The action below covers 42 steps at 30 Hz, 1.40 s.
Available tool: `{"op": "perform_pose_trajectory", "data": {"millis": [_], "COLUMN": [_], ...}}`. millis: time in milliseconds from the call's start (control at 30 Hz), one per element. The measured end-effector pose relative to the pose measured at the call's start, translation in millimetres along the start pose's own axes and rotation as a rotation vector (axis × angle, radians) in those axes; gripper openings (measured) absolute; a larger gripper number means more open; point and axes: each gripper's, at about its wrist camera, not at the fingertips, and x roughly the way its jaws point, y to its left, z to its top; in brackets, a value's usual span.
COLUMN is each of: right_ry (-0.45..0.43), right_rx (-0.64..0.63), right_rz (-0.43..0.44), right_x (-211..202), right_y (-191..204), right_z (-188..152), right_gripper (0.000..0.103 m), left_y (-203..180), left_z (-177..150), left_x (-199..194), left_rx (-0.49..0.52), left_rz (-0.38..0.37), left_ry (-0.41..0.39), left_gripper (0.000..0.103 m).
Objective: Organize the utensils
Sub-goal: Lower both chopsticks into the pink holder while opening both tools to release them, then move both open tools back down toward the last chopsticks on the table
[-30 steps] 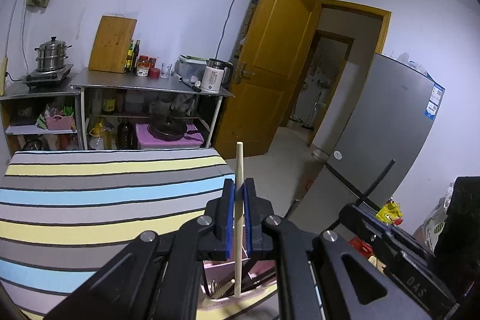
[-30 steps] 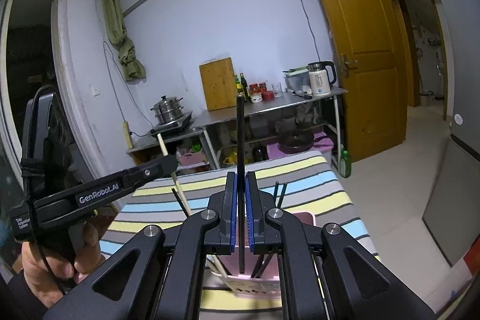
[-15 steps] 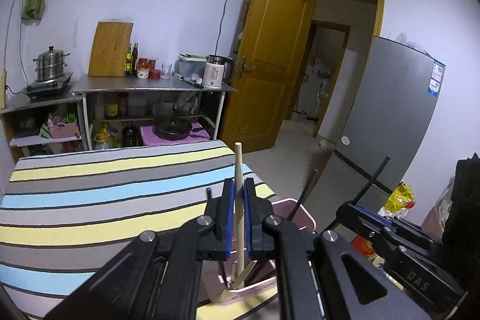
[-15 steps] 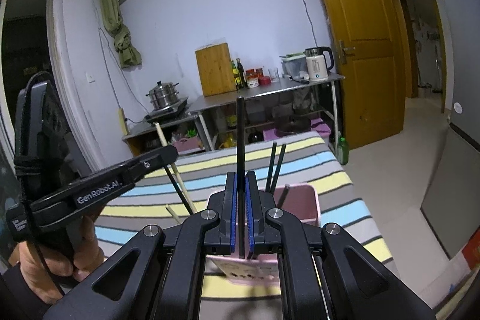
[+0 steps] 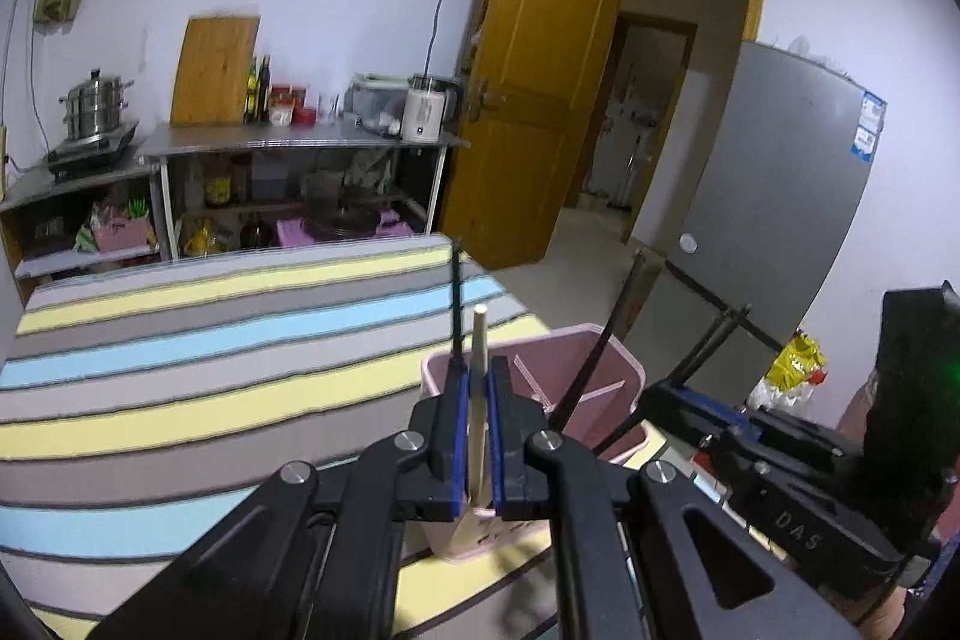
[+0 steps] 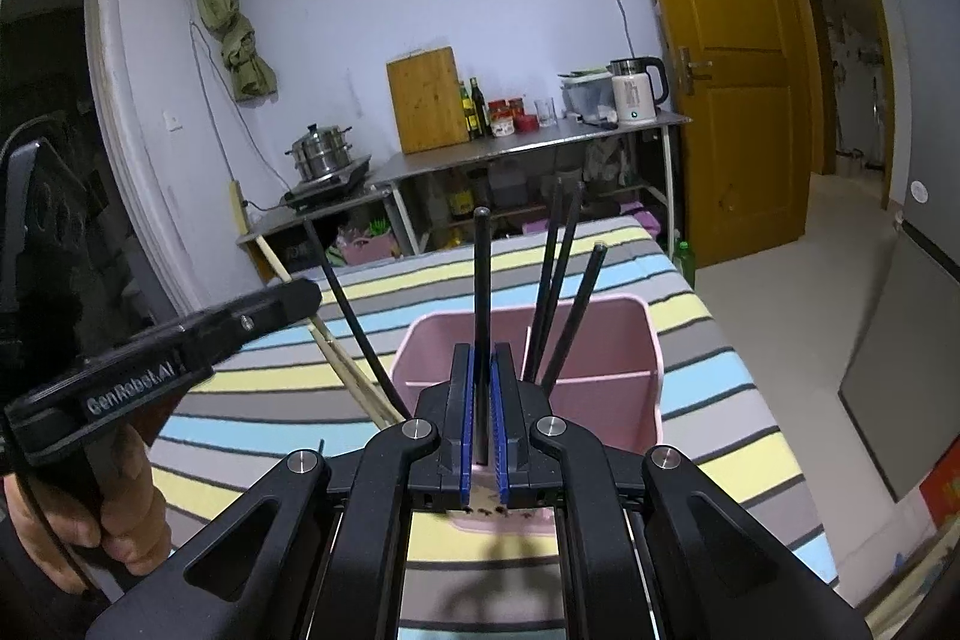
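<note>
A pink utensil holder (image 6: 612, 340) with inner dividers stands on the striped table; it also shows in the left wrist view (image 5: 576, 370). My left gripper (image 5: 478, 388) is shut on a wooden chopstick (image 5: 478, 358), held upright over the holder's left part. My right gripper (image 6: 483, 376) is shut on a black chopstick (image 6: 482, 280), upright over the holder's near side. Several black chopsticks (image 6: 561, 274) lean in the holder. A wooden chopstick (image 6: 336, 346) and a black one (image 6: 354, 316) lean at its left side.
The striped cloth (image 5: 180, 358) covers the table. The left gripper's body (image 6: 162, 358) and the hand holding it are at the left of the right wrist view. Metal shelves (image 6: 540, 142) with kitchenware stand behind. A grey fridge (image 5: 780, 220) is right of the table.
Both grippers have moved down and closer to the pink holder with their chopsticks. The holder now fills more of both views.
</note>
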Motion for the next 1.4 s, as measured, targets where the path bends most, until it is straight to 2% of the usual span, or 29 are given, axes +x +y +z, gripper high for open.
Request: {"op": "perform_pose_trajectory", "data": {"millis": [267, 433, 767, 1100, 1400], "right_ry": [0.044, 0.015, -0.04, -0.054, -0.001], "right_rx": [0.029, 0.014, -0.022, -0.038, -0.059], "right_rz": [-0.016, -0.034, -0.038, -0.001, 0.049], "right_x": [5.4, -8.3, -40.6, -64.6, -60.3], "right_y": [-7.4, -2.8, 9.8, 25.7, 42.3], "right_z": [-5.1, -2.4, -1.6, -14.7, -39.7], "right_gripper": [0.006, 0.012, 0.014, 0.014, 0.014], "left_y": [1.7, 2.9, 2.1, 18.9, 40.6], "left_z": [-6.7, -7.1, -12.6, -42.3, -77.5], "left_x": [0.3, -12.7, -54.5, -90.5, -99.2], "left_rx": [-0.012, -0.02, -0.03, -0.066, -0.123], "left_rz": [0.007, 0.01, 0.027, 0.087, 0.154], "left_ry": [0.017, -0.005, -0.059, -0.071, -0.024], "left_gripper": [0.007, 0.008, 0.01, 0.011, 0.011]}}
